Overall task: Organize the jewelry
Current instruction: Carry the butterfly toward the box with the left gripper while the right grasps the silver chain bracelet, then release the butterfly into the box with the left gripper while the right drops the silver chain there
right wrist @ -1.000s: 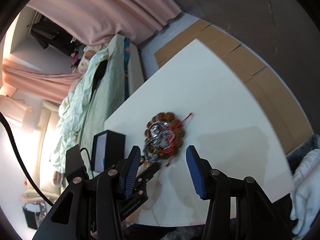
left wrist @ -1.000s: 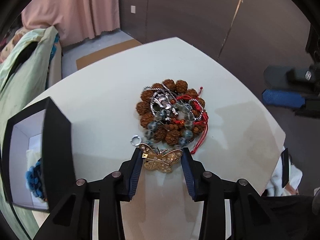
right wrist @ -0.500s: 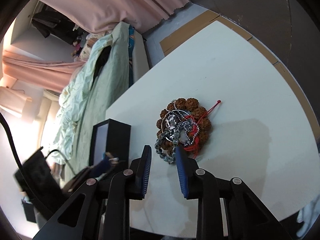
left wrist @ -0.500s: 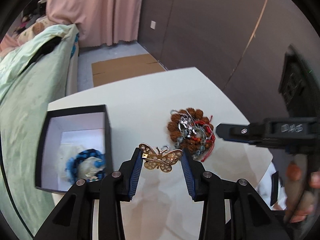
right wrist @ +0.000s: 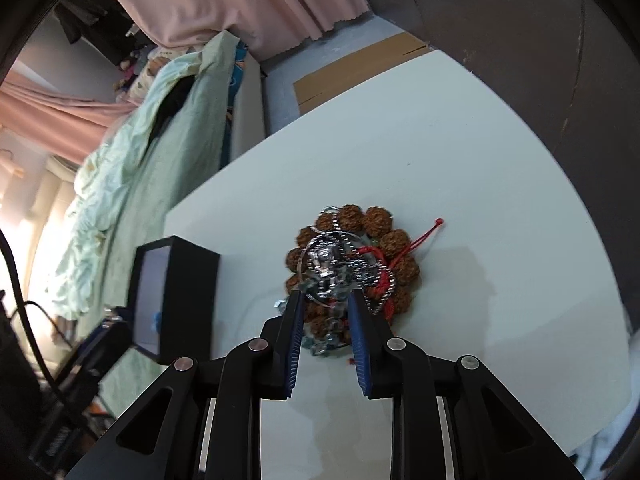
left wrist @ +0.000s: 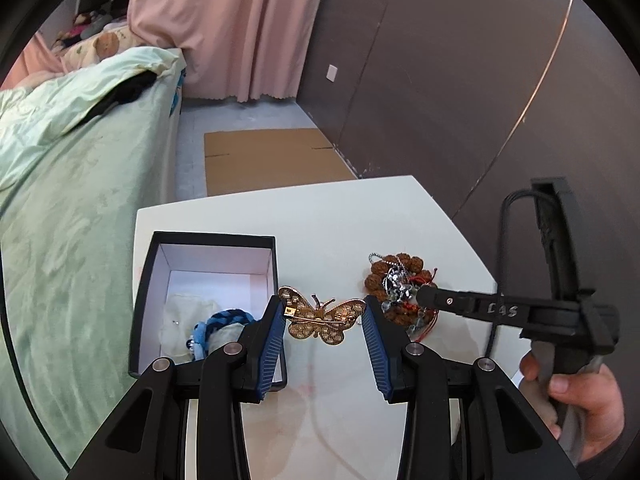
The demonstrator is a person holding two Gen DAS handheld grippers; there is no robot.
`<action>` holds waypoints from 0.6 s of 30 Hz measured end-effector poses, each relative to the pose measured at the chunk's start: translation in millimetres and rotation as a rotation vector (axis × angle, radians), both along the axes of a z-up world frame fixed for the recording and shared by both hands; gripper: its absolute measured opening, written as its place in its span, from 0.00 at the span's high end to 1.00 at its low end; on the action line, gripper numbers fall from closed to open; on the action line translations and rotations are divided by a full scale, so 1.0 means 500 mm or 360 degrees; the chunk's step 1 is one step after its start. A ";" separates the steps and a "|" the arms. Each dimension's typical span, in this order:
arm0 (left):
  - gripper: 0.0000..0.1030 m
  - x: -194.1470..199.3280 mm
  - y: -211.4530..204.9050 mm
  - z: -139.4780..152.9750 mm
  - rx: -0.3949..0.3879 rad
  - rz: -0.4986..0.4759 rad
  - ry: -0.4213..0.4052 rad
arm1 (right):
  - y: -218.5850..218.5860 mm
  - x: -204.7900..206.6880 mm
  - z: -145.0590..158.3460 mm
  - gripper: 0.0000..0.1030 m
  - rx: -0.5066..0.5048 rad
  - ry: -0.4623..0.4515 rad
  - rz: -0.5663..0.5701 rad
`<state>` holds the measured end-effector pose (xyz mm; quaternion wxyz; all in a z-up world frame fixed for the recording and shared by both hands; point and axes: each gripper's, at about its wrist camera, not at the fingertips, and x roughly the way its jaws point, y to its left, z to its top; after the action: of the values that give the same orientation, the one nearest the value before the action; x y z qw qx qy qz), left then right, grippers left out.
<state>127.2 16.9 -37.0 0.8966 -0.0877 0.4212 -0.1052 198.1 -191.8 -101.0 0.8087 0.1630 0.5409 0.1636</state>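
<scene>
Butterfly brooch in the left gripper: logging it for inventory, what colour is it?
Gold, with pale dots on the wings; the metal butterfly brooch shows best in the left wrist view.

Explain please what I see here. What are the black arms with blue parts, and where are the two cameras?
There is no robot. A person holds one hand tool in each hand; each tool has two black fingers with blue pads and a wide-angle camera looking forward along them.

The left tool's picture shows the left gripper pinching a gold butterfly brooch above the white table. Beside it stands an open black box with a blue braided bracelet inside. On the right you see the person's hand holding the other tool.

The right tool's picture shows the right gripper reaching into a pile of jewelry: brown beads, silver chains and red cord. Its fingers stand close around the pile's near edge; whether they grip anything, I cannot tell.
</scene>
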 end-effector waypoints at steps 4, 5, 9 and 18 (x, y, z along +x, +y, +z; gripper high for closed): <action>0.60 -0.008 0.015 0.007 -0.0014 0.0027 -0.0016 | 0.005 0.005 -0.010 0.76 -0.0034 0.0026 -0.0001; 0.60 -0.010 0.019 0.008 -0.0006 0.0038 -0.0024 | 0.008 0.006 -0.013 0.76 -0.0041 0.0029 0.0001; 0.60 -0.011 0.040 0.002 0.0006 0.0107 -0.0011 | 0.021 0.004 -0.014 0.84 -0.0153 -0.0001 0.0049; 0.60 -0.024 0.045 0.008 0.0019 0.0136 -0.0032 | 0.001 -0.031 0.044 0.88 0.0046 -0.0150 0.0084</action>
<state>115.0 39.4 -32.8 0.9050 -0.0993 0.4085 -0.0653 182.5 -191.4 -79.0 0.8264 0.1525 0.5038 0.2002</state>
